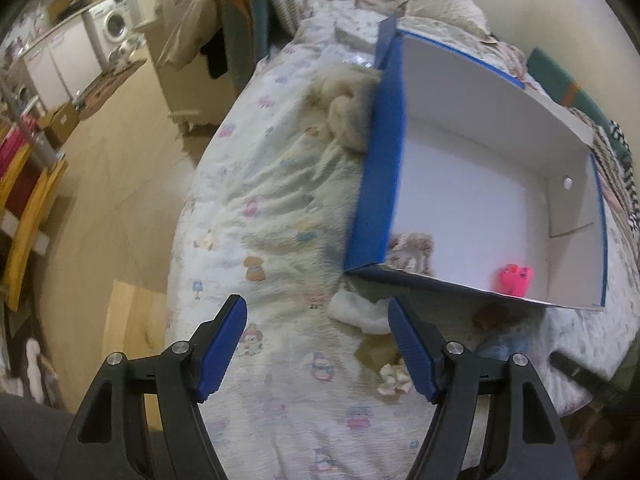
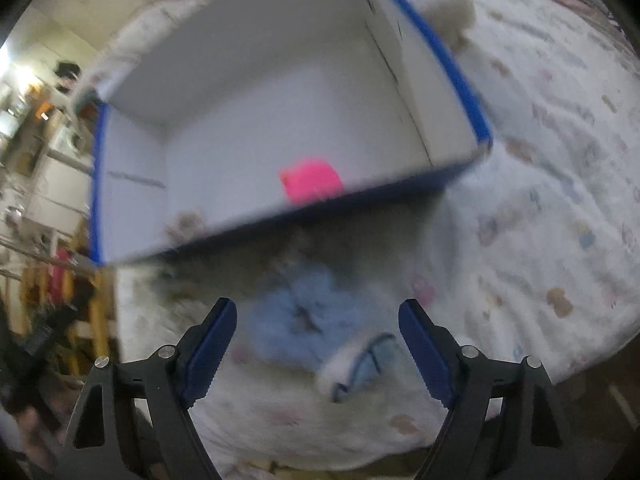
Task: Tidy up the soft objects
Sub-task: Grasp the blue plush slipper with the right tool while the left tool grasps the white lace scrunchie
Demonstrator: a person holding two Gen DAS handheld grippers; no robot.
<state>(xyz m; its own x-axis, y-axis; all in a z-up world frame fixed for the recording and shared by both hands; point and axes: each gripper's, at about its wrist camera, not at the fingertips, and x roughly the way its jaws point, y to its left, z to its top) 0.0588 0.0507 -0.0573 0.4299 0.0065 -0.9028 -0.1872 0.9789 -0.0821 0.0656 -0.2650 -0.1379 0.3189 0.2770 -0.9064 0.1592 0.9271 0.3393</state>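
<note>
- Blue outside and white inside, the cardboard box [image 1: 472, 184] sits open on the bed [image 1: 280, 216], which is covered in a pale quilt printed with small cartoon animals.
- Inside the box, a bright pink soft toy [image 1: 515, 278] rests on the white floor close to the near wall, and the right wrist view picks it up too [image 2: 311, 179], blurred.
- In the near left corner of the box lies a beige, lumpy soft thing [image 1: 412, 251]; its shape is too smeared to name more closely.
- Left gripper [image 1: 317, 344] hovers over the quilt with its blue fingers spread wide and nothing between them.
- Just ahead of it, outside the box's near wall, a white crumpled cloth [image 1: 360, 312] lies on the quilt, and a small cream ruffled piece [image 1: 394, 380] sits beside the right finger.
- A fluffy cream plush [image 1: 344, 108] presses against the outside of the box's left wall.
- Right gripper [image 2: 318, 342] is also spread apart and empty, hanging above a light blue soft toy [image 2: 304, 316] on the quilt, just in front of the box [image 2: 256, 92].
- A blue and white sock-like piece [image 2: 360, 368] lies just beside that toy, nearer the camera.
- Off the bed to the left, a washing machine [image 1: 114, 24] stands against the far wall.
</note>
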